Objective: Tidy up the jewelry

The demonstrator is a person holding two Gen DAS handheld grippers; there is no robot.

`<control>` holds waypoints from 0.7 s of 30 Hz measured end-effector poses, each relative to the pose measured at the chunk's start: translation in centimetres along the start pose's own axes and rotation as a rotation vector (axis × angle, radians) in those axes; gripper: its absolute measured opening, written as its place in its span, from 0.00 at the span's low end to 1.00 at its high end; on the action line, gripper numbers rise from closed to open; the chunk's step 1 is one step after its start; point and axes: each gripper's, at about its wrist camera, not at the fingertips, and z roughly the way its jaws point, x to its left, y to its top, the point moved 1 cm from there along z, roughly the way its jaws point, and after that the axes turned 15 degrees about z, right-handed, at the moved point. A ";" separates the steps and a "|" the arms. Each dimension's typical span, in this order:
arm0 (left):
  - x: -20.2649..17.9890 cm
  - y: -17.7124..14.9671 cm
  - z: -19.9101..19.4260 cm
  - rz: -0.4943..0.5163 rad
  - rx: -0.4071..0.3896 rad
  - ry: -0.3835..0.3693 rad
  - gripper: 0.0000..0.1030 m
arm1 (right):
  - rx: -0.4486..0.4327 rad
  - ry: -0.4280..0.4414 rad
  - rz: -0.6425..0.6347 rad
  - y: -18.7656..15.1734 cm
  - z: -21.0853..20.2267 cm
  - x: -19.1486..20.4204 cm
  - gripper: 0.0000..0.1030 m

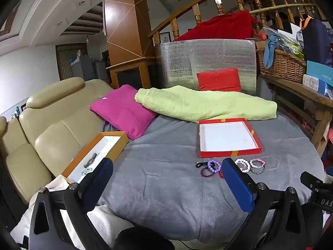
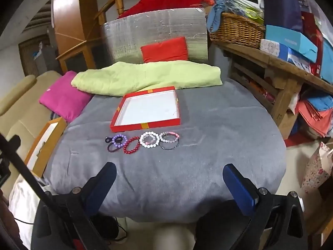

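Several bead bracelets lie in a row on the grey cloth in front of an empty red box [image 2: 145, 125]: purple [image 2: 119, 141], dark red [image 2: 131, 145], white [image 2: 148, 139], and pink-white [image 2: 169, 137] on a thin ring. In the left wrist view the purple [image 1: 214, 165], white [image 1: 242, 165] and pink-white [image 1: 257, 163] bracelets sit beside the red box [image 1: 230, 152]. An orange box [image 1: 118, 143] at the left holds a dark piece [image 1: 90, 160] and a pale one [image 1: 87, 171]. My left gripper [image 1: 167, 164] is open and empty above the cloth. My right gripper [image 2: 169, 169] is open and empty, short of the bracelets.
A pink cushion [image 2: 64, 99], a green folded blanket [image 2: 145, 78] and a red cushion [image 2: 165, 50] lie behind the red box. A beige sofa [image 1: 52, 120] stands left. A wooden bench [image 2: 291, 66] with a wicker basket [image 2: 235, 30] stands right.
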 end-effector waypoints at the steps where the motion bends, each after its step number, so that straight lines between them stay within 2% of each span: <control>1: 0.0 0.0 0.0 0.000 0.000 0.001 1.00 | -0.002 0.000 -0.011 -0.1 0.0 0.2 1.00; 9: 0.1 0.6 0.0 -0.008 0.002 0.009 1.00 | -0.046 -0.015 -0.091 -0.4 -0.4 1.7 1.00; 13: 0.1 -0.2 0.2 -0.010 -0.004 0.010 1.00 | -0.082 -0.023 -0.117 -0.4 -0.7 2.2 1.00; 21: 0.3 -0.3 0.7 -0.007 0.009 0.012 1.00 | -0.079 -0.014 -0.129 -0.2 0.0 2.5 1.00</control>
